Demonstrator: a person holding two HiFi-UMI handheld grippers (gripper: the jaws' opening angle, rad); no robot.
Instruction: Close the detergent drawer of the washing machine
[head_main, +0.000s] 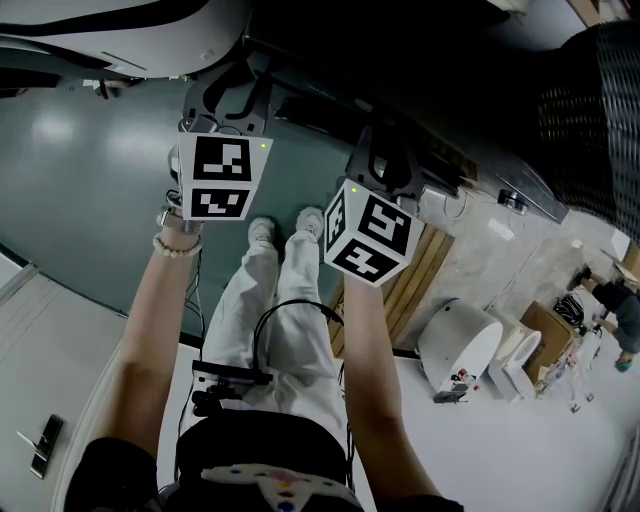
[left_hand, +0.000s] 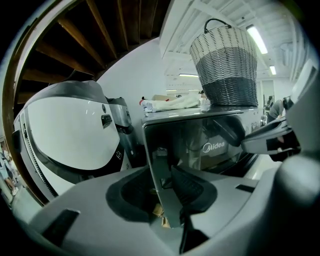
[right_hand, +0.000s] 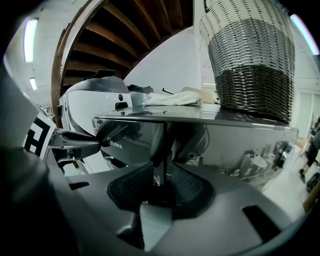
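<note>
Starting at the left: got the left gripper (left_hand: 161, 186) sitting with its jaws spread wide, clamped on nothing, just straddling the left edge of the washing machine (right_hand: 150, 114) front with no pad visibly pressing on it. Moving right, taking the glossy dark panel with the logo for the front of the detergent drawer (left_hand: 210, 150), up at the top left of the machine, right between the two grippers. Looks flush with the control panel (right_hand: 235, 150) next door, so probably pushed home already, though can't swear to the last little bit from these angles. Further right, same story for the right gripper (right_hand: 162, 182): jaws wide, empty, lined up on the vertical seam at the drawer's right edge. Now for the worrying part. Could easily snag an edge with a pad while backing out crooked and tug the drawer open again. Could also rack it in its slot by leaning on one side only for a final shove, leaving one corner proud. Might scuff that shiny front too by dragging hard jaw tips across it. Also worth minding the wicker basket (left_hand: 227, 65) and the white cloth (left_hand: 172, 104) up on top: bump the cabinet hard enough and risk walking the basket toward the edge.
</note>
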